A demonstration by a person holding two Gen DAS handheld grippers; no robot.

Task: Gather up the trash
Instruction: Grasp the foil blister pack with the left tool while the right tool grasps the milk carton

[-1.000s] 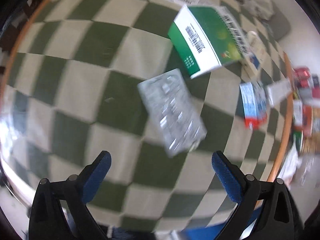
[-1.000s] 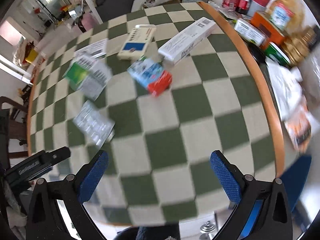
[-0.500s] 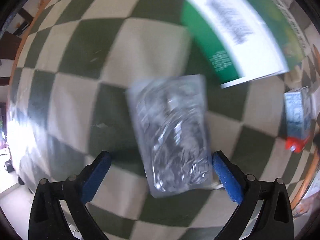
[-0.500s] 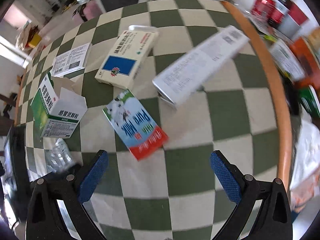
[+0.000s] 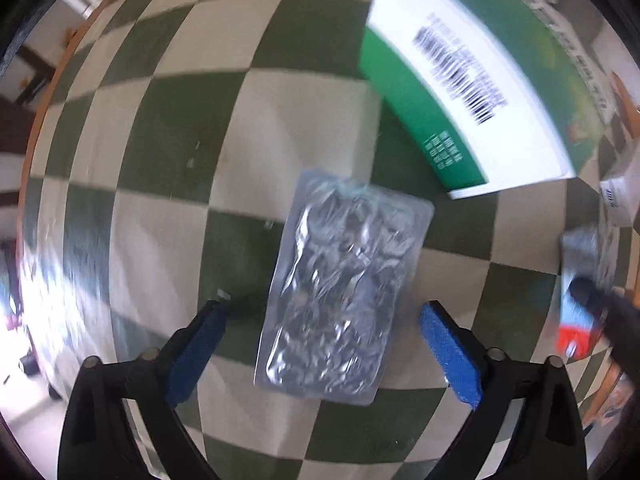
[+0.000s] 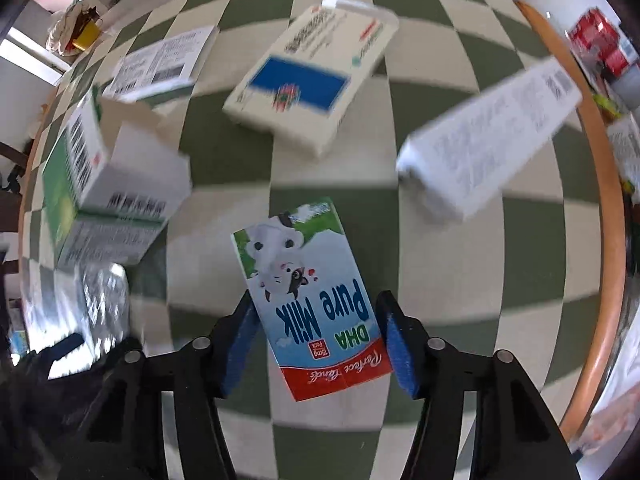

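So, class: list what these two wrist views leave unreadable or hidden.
- Left wrist: silver foil blister pack is smeared by motion; pill count unreadable.
- Left wrist: green-and-white carton, top cut by frame edge.
- Right wrist: long white box, print blurred.
- Right wrist: blue-and-white milk carton, whether closing pads touch it.

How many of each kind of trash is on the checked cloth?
Milk carton: 1
Blister pack: 1
Boxes: 3 (green, blue, long white)
Flat printed sheet or box, too blurred to tell which: 1
Total: 6
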